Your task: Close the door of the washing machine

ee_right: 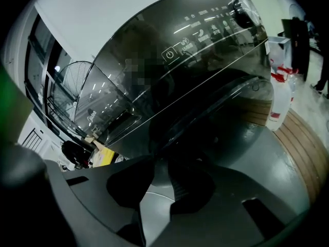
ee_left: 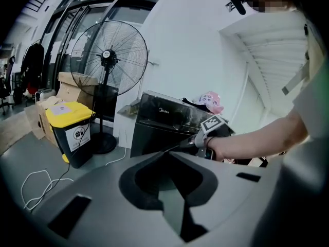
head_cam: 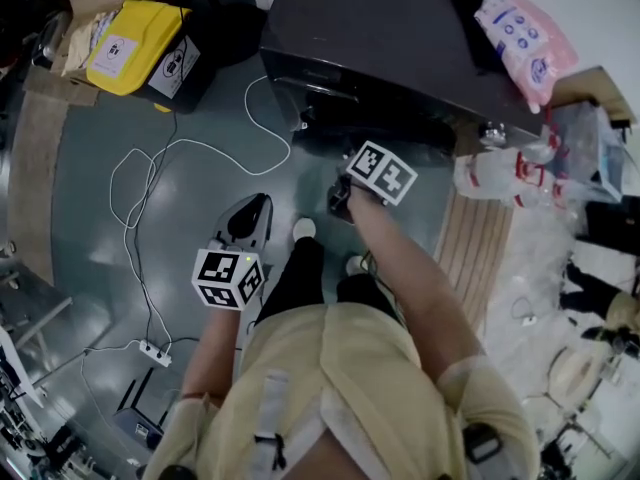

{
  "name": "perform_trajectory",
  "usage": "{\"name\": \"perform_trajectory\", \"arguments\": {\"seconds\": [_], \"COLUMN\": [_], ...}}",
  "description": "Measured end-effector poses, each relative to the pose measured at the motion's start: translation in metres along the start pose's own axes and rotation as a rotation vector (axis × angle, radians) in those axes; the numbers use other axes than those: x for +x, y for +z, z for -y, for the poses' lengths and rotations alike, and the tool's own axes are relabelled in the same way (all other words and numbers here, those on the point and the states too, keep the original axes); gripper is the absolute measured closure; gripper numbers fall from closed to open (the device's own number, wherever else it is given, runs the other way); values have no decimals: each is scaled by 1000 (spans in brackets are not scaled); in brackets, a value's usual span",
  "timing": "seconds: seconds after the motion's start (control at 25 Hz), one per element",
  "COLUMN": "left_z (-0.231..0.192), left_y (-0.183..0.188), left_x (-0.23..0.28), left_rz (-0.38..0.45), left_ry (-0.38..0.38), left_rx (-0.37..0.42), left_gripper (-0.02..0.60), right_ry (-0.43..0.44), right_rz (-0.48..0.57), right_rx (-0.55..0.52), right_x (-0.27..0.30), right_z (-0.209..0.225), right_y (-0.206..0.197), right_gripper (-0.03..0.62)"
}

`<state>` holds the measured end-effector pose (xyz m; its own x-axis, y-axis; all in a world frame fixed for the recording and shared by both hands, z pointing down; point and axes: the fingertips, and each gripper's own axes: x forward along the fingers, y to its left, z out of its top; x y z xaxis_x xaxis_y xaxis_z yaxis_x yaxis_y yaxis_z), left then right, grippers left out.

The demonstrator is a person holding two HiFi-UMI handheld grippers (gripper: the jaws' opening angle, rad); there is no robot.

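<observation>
standby is what your left tool [head_cam: 258,206] is doing: you are holding it low beside your left leg, aiming it at the bare floor [head_cam: 90,228], with its jaws sitting a little apart and nothing between them. that is keeping it out of the door's swing and off the white cable [head_cam: 150,168] that is looping across the floor toward the power strip [head_cam: 155,352].

further forward, you are stretching your right arm out so the right tool [ee_right: 157,162] is reaching the front of the washing machine [head_cam: 370,38]. its jaws are standing slightly spread too, pinching nothing. the tips are pointing at the rim of the round dark door [ee_right: 216,112], which is filling that tool's view. whether they are touching the rim is not showing.

the door is sitting low on the machine's front and seems to be standing not quite flush, so the push is probably not finished. an unclamped tool is suiting this, since a door is needing only a nudge at its edge, not a grip.

beyond, the control panel [ee_right: 205,30] is running along the top edge, and a pink packet [head_cam: 525,33] is lying on the lid, clear of the door. farthest off, a yellow-lidded bin [head_cam: 140,38] and a standing fan [ee_left: 108,60] are waiting to your left, well apart.
</observation>
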<state>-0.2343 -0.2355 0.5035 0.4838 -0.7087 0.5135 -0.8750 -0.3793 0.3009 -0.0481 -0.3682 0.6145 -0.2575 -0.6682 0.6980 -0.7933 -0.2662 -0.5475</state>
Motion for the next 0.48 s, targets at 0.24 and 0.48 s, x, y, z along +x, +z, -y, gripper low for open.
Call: {"name": "perform_trajectory", "arguments": {"seconds": [0.24,0.48], "left_z": [-2,-9], "left_y": [4,5], "left_x": [0,0], "left_rz": [4,0], "left_ry": [3,4], "left_rx": [3,-1], "left_gripper": [551,551], "right_ry": [-17,-30], "right_rz": [-2,5], "right_rx": [7,-9], "right_x": [11,14], "right_z": [-3,-5], "right_y": [14,18], "right_gripper": [511,511]}}
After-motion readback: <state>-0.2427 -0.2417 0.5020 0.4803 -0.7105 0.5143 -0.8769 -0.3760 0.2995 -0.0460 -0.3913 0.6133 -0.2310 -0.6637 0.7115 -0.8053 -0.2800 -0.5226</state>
